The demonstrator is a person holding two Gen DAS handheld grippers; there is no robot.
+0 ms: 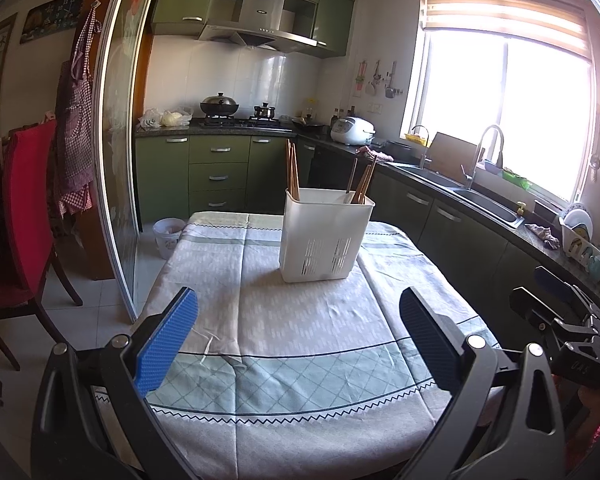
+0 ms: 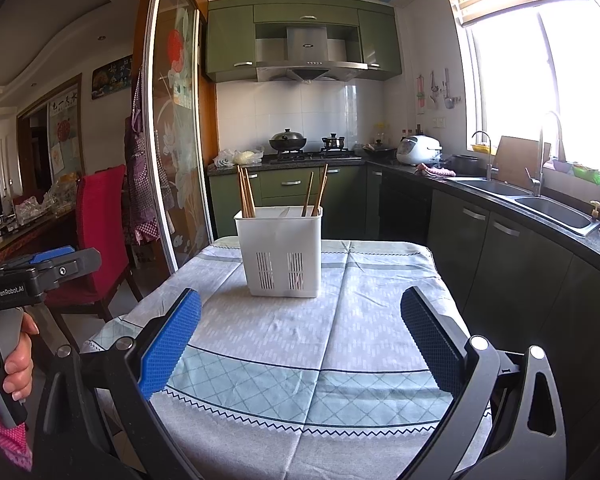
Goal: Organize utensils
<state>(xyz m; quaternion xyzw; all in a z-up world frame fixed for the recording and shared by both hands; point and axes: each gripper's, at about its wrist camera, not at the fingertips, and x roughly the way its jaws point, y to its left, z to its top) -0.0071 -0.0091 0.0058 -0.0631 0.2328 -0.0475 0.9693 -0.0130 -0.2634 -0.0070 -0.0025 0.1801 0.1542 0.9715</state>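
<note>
A white utensil holder (image 1: 326, 236) is seen upright on the tablecloth (image 1: 284, 320), with chopsticks (image 1: 292, 170) standing inside it. Short of the holder, the left gripper (image 1: 298, 340) and right gripper (image 2: 300, 340) are held with fingers spread apart, nothing between them.

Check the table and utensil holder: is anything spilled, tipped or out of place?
Nothing stands out. The white holder stands upright on the tablecloth, with chopsticks upright or leaning inside. Nothing is spilled.
</note>
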